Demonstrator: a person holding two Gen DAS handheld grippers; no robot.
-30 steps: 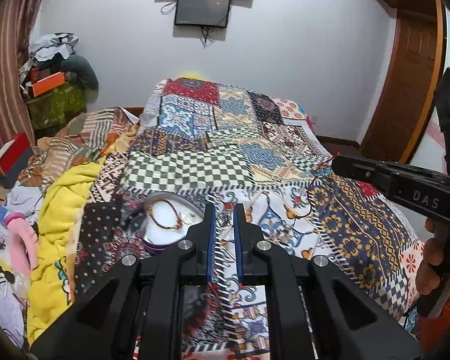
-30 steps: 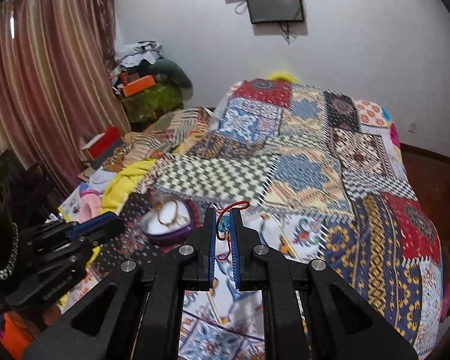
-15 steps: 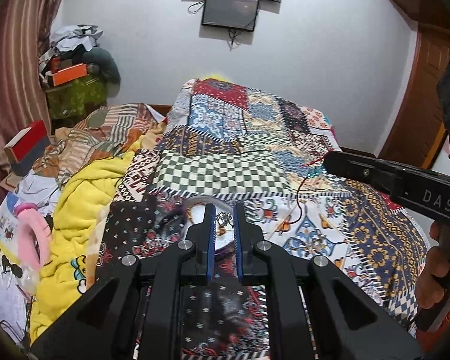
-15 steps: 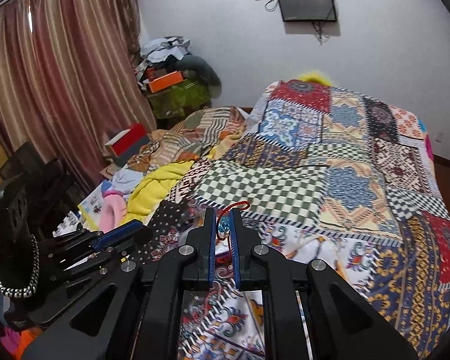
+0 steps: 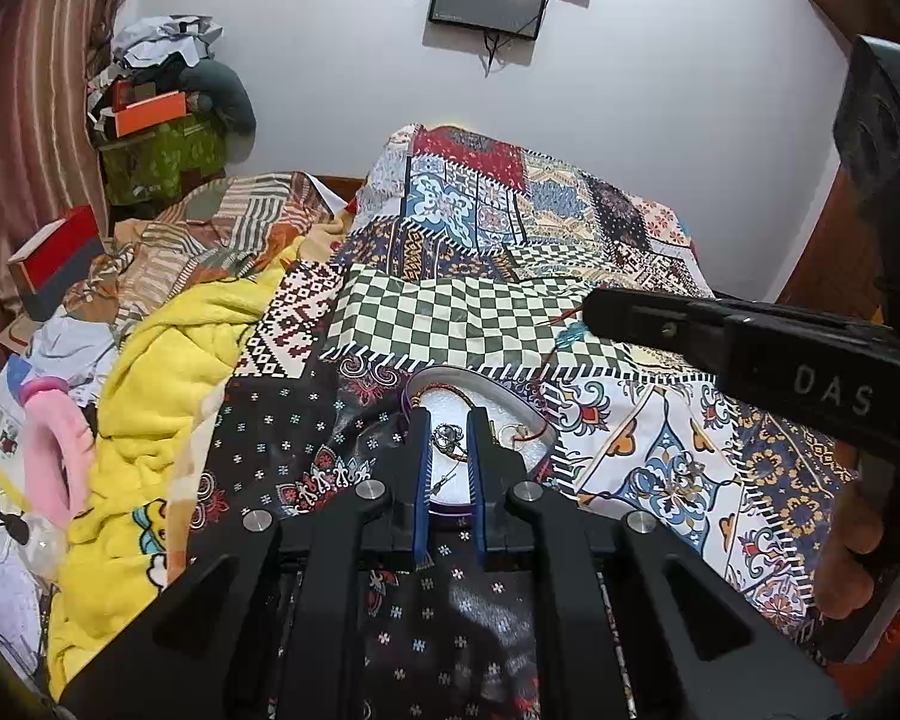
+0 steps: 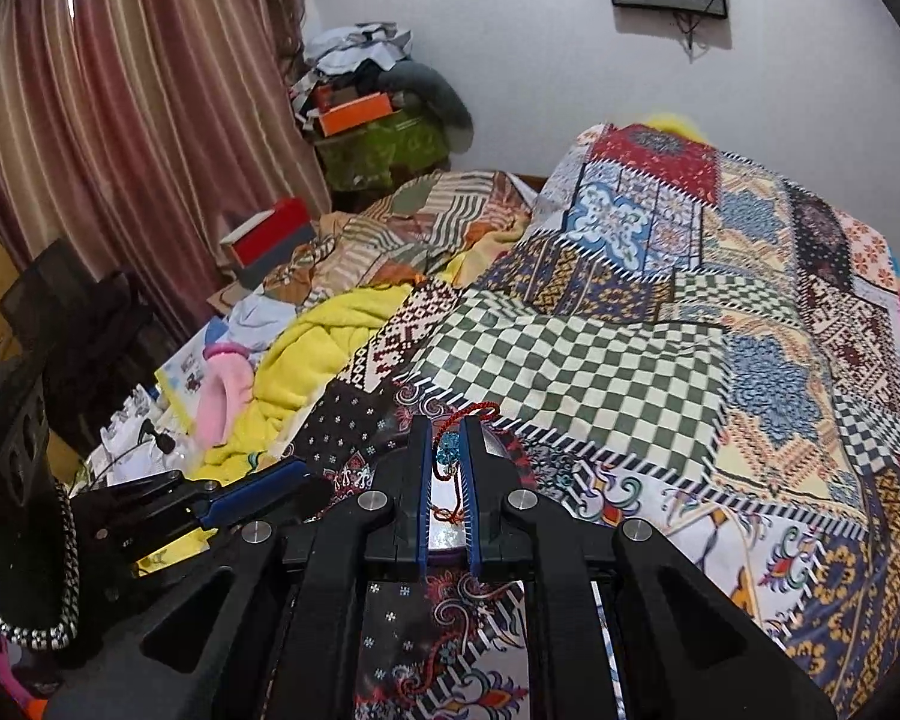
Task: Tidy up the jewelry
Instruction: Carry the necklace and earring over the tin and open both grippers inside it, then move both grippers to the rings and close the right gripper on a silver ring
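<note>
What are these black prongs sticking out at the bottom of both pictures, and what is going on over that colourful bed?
They are hand-held two-finger grippers, one in each of a person's hands, each with a fisheye camera looking along its fingers. So one picture comes from the left gripper, the other from the right gripper. Both hover over a patchwork bedspread where a round white jewellery dish with a purple rim sits, already holding a few pieces. The left gripper pinches a small silver trinket. The right gripper pinches a red cord necklace with a turquoise bead, whose cord hangs toward the dish. The right hand shows at the left view's edge.
</note>
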